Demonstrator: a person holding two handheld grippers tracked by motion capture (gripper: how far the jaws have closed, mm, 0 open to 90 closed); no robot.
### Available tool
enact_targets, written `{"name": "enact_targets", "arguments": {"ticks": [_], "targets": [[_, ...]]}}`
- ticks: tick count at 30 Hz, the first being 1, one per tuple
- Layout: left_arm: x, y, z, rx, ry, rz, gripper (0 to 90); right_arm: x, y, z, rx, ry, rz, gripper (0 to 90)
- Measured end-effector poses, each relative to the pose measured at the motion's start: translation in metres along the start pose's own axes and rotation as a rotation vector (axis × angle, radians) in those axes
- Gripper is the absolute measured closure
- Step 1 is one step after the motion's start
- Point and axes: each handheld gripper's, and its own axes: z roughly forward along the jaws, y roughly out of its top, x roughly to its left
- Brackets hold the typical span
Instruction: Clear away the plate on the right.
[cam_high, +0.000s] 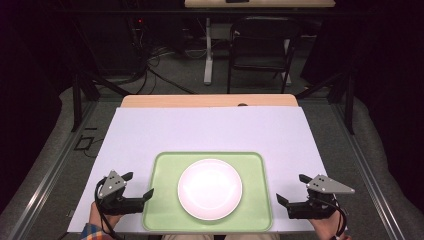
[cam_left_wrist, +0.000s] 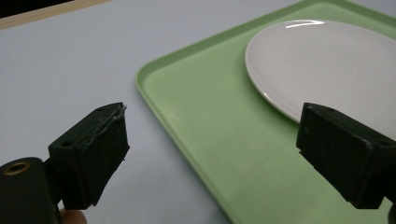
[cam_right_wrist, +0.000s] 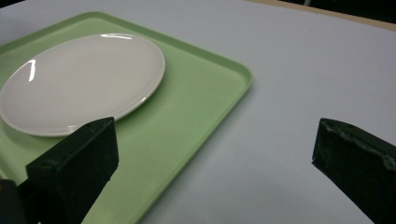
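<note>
A white round plate (cam_high: 210, 189) lies empty in the middle of a light green tray (cam_high: 165, 167) at the near edge of the table. My left gripper (cam_high: 138, 184) rests just left of the tray, open, with nothing between its jaws. My right gripper (cam_high: 292, 190) sits just right of the tray, also open and empty. In the left gripper view the tray's left rim (cam_left_wrist: 159, 100) runs between the jaws and the plate (cam_left_wrist: 322, 65) lies to the upper right. In the right gripper view the plate (cam_right_wrist: 79, 79) lies on the tray (cam_right_wrist: 196, 107) at the left.
A white sheet (cam_high: 210, 130) covers the table, with a wooden strip (cam_high: 200, 101) showing at its far edge. Beyond the table stand a black folding chair (cam_high: 260, 50) and a table leg (cam_high: 208, 55) on a dark floor. A metal rail (cam_high: 365, 170) runs along the right side.
</note>
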Motion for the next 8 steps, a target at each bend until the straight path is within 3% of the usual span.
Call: {"name": "enact_targets", "arguments": {"ticks": [8], "targets": [[0.012, -0.01, -0.013, 0.003, 0.042, -0.038, 10.6, -0.005, -0.021, -0.013, 0.034, -0.02, 0.036, 0.0]]}}
